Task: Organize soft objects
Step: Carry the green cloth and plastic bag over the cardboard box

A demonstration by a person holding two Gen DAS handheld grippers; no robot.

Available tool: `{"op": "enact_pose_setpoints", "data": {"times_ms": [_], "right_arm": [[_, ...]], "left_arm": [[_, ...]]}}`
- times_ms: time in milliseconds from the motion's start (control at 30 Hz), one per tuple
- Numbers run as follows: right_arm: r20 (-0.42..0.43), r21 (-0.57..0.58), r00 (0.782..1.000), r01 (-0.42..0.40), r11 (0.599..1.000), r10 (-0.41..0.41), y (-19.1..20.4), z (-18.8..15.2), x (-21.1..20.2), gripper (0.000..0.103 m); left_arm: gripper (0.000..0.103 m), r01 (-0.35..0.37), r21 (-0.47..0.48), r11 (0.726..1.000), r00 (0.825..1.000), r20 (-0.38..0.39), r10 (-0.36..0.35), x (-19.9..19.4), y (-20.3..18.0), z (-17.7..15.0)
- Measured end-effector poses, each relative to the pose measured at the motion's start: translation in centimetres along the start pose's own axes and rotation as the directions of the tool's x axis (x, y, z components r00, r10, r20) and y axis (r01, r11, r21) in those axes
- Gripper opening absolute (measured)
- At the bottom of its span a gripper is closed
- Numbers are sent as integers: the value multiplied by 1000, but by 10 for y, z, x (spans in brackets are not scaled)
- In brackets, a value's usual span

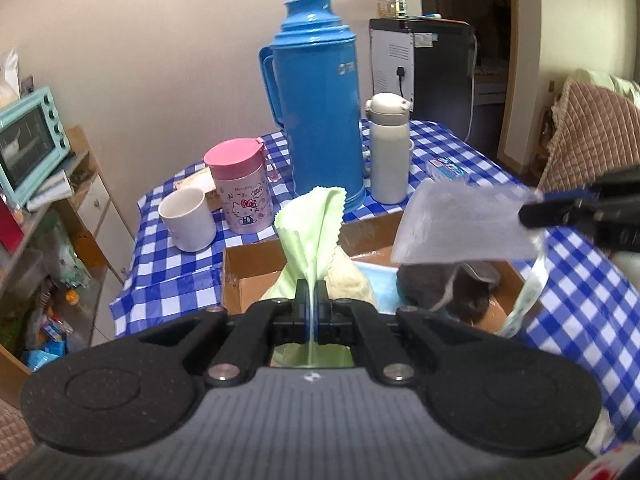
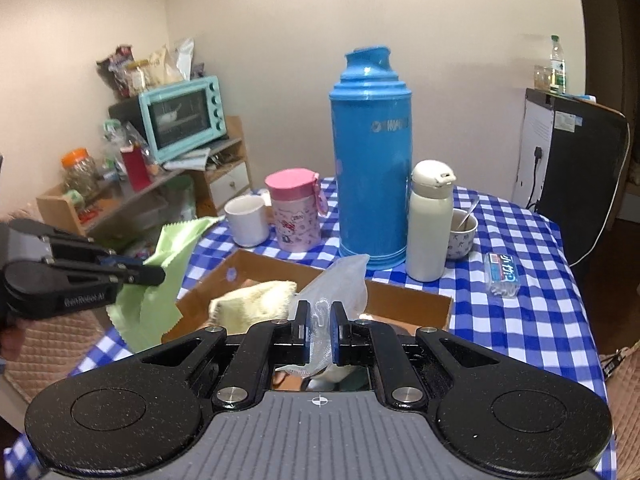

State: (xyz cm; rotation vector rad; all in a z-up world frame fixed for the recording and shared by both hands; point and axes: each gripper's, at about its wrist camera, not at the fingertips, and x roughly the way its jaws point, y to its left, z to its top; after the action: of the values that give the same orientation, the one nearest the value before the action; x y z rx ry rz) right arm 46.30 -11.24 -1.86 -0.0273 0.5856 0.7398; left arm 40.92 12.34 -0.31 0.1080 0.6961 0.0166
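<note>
Each hand-held gripper is clamped on a soft item, left (image 1: 313,294) pinching the green cloth (image 1: 316,220), right (image 2: 319,326) the clear bag (image 2: 340,280), lifted over the box (image 2: 240,268), likely for sorting.

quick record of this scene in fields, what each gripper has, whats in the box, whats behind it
left gripper: shut on a green cloth, held up over the box
right gripper: shut on a clear bag
box: cardboard, open, on the checked tablecloth
in box: yellow towel, grey cloth, something blue
behind box: blue thermos, white bottle, pink cup, white mug
</note>
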Motion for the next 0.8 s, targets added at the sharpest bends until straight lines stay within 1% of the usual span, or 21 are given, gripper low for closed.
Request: {"op": "enact_pose_setpoints", "data": {"times_ms": [167, 333, 467, 600, 700, 800], "right_arm": [[-57, -44, 998, 27, 999, -29, 2, -7, 48, 10], [-85, -95, 994, 64, 993, -72, 4, -23, 89, 10], [-90, -103, 993, 67, 992, -76, 5, -33, 108, 10], [-76, -97, 994, 72, 993, -79, 6, -34, 117, 10], [-98, -104, 994, 45, 994, -55, 8, -39, 122, 10], [-133, -101, 991, 5, 995, -18, 9, -48, 125, 10]], "left_arm": [[2, 11, -62, 998, 999, -39, -14, 39, 17, 1], [2, -7, -89, 996, 998, -69, 1, 70, 29, -4], [2, -28, -99, 995, 998, -63, 21, 84, 39, -1], [2, -22, -102, 995, 999, -39, 18, 90, 45, 6], [2, -5, -87, 996, 998, -58, 0, 97, 41, 1], [2, 16, -78, 997, 994, -107, -24, 106, 35, -14]]}}
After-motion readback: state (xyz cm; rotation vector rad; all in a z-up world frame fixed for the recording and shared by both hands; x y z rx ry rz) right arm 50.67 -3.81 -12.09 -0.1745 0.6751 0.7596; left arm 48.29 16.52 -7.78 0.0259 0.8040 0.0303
